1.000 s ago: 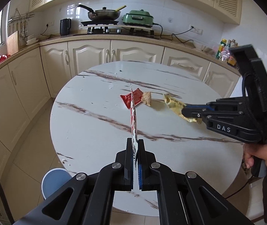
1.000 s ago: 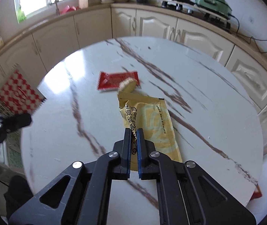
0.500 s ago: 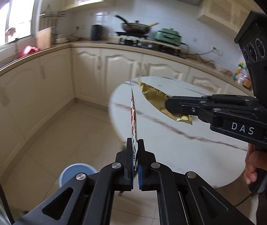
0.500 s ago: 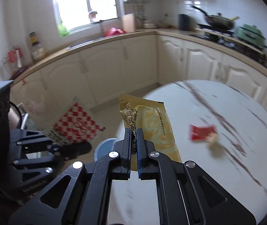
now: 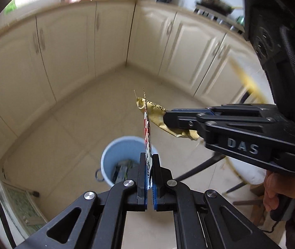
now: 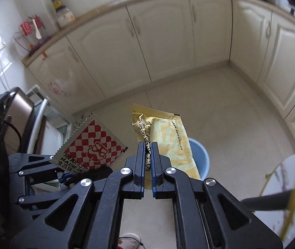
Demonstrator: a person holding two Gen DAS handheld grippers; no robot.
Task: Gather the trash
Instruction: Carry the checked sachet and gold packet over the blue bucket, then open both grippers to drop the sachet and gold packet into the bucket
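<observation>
Swung off the desk since a second ago, we now carry both featherlight, floppy wrappers above the light-blue plastic bin, left gripper jaws pinching the red-checkered foil packet and right gripper jaws the crinkly yellow sachet near their lower edges.

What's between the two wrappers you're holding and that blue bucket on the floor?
Nothing but air: in the left wrist view the checkered wrapper and yellow wrapper hang above the blue bucket.

Home kitchen: cream cabinets, countertop w/ utensil rack, tiled floor.
</observation>
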